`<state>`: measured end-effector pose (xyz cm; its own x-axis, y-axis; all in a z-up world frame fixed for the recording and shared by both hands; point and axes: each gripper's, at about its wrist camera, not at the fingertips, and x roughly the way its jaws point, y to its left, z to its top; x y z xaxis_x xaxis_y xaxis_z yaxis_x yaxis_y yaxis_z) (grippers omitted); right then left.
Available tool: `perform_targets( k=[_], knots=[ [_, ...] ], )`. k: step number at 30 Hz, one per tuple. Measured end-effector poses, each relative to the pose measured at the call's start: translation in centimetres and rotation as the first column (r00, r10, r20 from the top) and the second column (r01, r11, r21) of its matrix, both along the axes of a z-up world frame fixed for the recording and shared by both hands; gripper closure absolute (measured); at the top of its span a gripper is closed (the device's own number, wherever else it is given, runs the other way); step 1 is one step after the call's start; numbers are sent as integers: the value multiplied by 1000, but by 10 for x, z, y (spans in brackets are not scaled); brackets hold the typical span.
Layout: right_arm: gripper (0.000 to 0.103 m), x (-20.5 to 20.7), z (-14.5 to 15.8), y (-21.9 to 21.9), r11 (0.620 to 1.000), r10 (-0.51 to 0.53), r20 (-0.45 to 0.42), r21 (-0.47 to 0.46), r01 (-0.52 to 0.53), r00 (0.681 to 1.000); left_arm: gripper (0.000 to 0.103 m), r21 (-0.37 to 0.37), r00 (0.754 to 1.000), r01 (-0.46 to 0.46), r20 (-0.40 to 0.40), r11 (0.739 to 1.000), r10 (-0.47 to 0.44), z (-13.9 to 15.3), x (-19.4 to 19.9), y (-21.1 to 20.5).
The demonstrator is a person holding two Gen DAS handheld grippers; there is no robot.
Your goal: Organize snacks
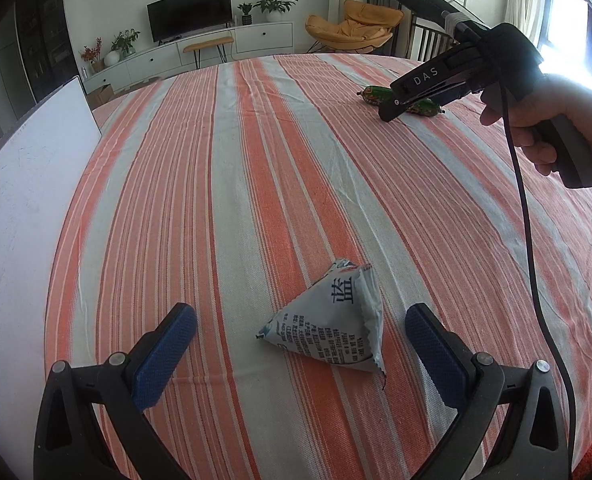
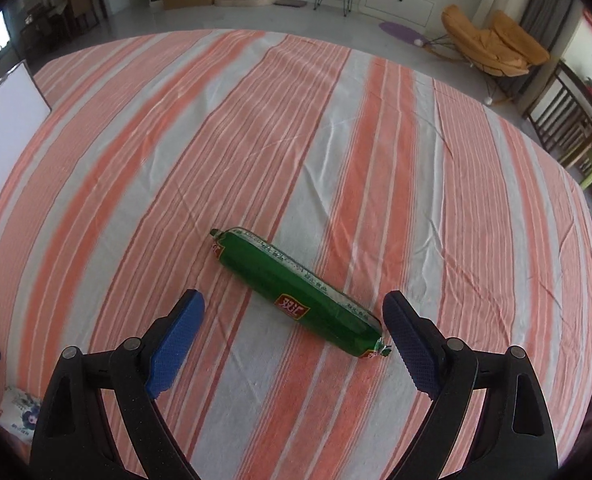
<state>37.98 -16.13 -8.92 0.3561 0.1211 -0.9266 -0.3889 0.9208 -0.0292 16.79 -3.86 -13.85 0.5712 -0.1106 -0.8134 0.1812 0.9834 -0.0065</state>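
Note:
A white triangular snack packet (image 1: 330, 322) with blue print lies on the striped tablecloth, just ahead of and between the fingers of my left gripper (image 1: 300, 320), which is open and empty. A green wrapped sausage (image 2: 296, 294) lies on the cloth just ahead of my right gripper (image 2: 293, 314), which is open and empty; its right finger is near the sausage's near end. In the left wrist view the right gripper (image 1: 388, 114) hovers over the same sausage (image 1: 376, 94) at the far right. The packet's edge shows low left in the right wrist view (image 2: 19, 408).
A white board (image 1: 27, 168) stands along the table's left side, also seen in the right wrist view (image 2: 7, 108). The orange-and-white striped cloth (image 1: 255, 180) covers the table. A black cable (image 1: 536, 272) hangs from the right gripper. Chairs stand beyond the far right edge.

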Motion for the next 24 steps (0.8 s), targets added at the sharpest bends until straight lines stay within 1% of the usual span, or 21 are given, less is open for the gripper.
perform_targets(
  k=[1,2,3,4,7,9,11,14,17,18,19,20,21,23,24],
  knots=[
    [35,-2,2,-3,999,-13,-11,32,14,1000,0,0,1000,0,0,1000,0,0,0,0],
    [48,-6,6,-6,999,-30,-4,35,30,1000,0,0,1000,0,0,1000,0,0,0,0],
    [70,-8,8,-9,998,-50,-14,45,50,999,0,0,1000,0,0,1000,0,0,0,0],
    [77,-11,9,-13,995,-76,-38,58,78,996,0,0,1000,0,0,1000,0,0,0,1],
    [80,-22,10,-16,989,-133,-70,50,137,989,0,0,1000,0,0,1000,0,-1,0,1],
    [80,-34,12,-20,979,-176,-96,88,185,980,0,0,1000,0,0,1000,0,-1,0,1],
    [80,-54,15,-28,960,-219,-127,151,237,967,0,0,1000,0,0,1000,0,-1,0,1],
    [80,-96,14,-42,911,-267,-203,266,316,942,0,-5,1000,1,0,1000,-1,0,0,1],
    [80,-149,11,-58,840,-286,-288,384,383,914,2,-13,999,35,-28,999,-36,2,1,4],
    [80,-165,10,-63,815,-289,-309,416,402,906,11,-17,999,36,-28,999,-36,4,0,7],
    [80,-183,9,-69,784,-294,-334,451,425,896,27,-24,999,34,-23,999,-34,7,-2,9],
    [80,-198,7,-74,753,-298,-357,482,448,885,35,-37,999,36,-21,999,-37,9,-4,12],
    [80,-213,5,-80,721,-302,-381,508,471,874,55,-52,999,43,-22,998,-44,12,-5,14],
    [80,-239,2,-89,643,-305,-423,570,512,853,56,-92,997,58,-37,994,-62,14,-8,16],
    [80,-251,1,-93,597,-304,-442,603,530,844,57,-110,998,57,-28,992,-61,16,-13,19]
  ],
)
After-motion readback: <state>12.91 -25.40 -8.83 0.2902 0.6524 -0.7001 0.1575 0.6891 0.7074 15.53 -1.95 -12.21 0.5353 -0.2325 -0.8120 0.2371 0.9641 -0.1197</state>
